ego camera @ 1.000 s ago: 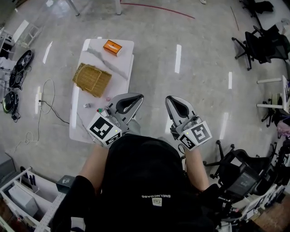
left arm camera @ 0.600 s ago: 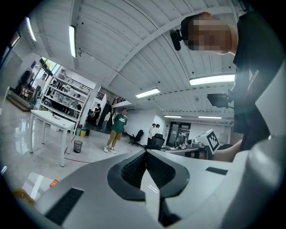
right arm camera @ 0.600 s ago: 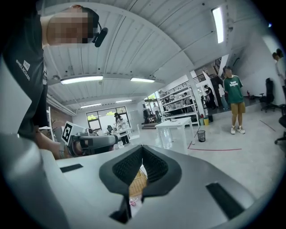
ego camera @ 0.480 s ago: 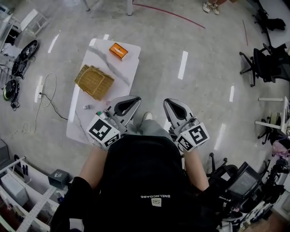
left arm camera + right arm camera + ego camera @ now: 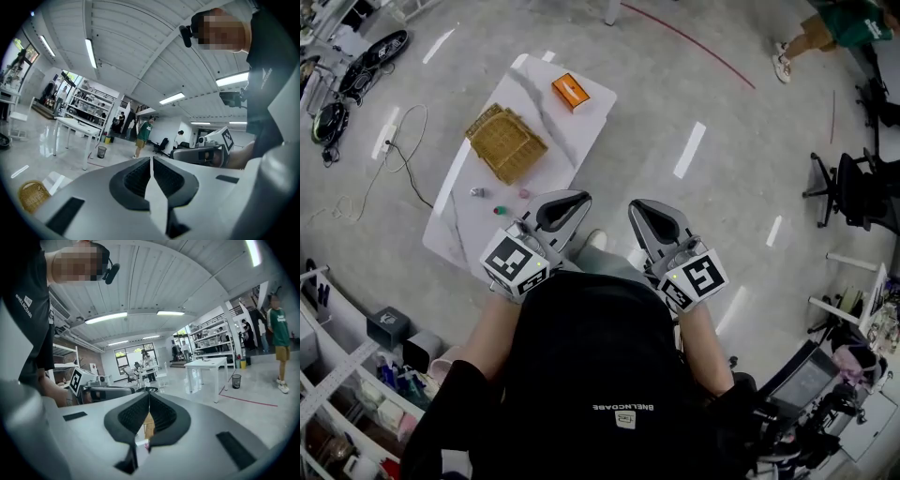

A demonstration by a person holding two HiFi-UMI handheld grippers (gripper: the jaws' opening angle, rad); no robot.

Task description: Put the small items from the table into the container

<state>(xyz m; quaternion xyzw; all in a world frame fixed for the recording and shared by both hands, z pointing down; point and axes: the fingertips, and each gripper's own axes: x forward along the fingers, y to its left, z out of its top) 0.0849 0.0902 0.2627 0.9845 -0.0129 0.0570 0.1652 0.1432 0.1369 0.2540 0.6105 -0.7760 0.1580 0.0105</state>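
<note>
Glossy grey floor fills the head view, and off to the upper left stands the white table [image 5: 455, 220], well apart from the person. Nobody is working on it yet.

On that table sits the basket [image 5: 506, 142], mid-top, with an orange box [image 5: 572, 91] at the far end. Between the basket and the near edge lie 3 small items [image 5: 499, 210]: 1 silvery, 1 green and red, 1 pink, all loose on the marble and none in the basket. By my read, the task has not begun.

The left gripper [image 5: 566, 202] is carried close to the body at about waist height, nearly level. Its own view shows the jaws pressed tip to tip with nothing between them. The right gripper [image 5: 643, 210] matches: ridged pads meeting at the tips and nothing pinched, with only a sliver of table showing through the gap lower down.

Why closed and tucked in? Likely a carrying pose for the approach, with nothing to hold and nothing within reach. The left gripper rides nearer the items, so it looks the better candidate for the 1st pick. It would have to spread its jaws and tip downward before it could take anything.
</note>
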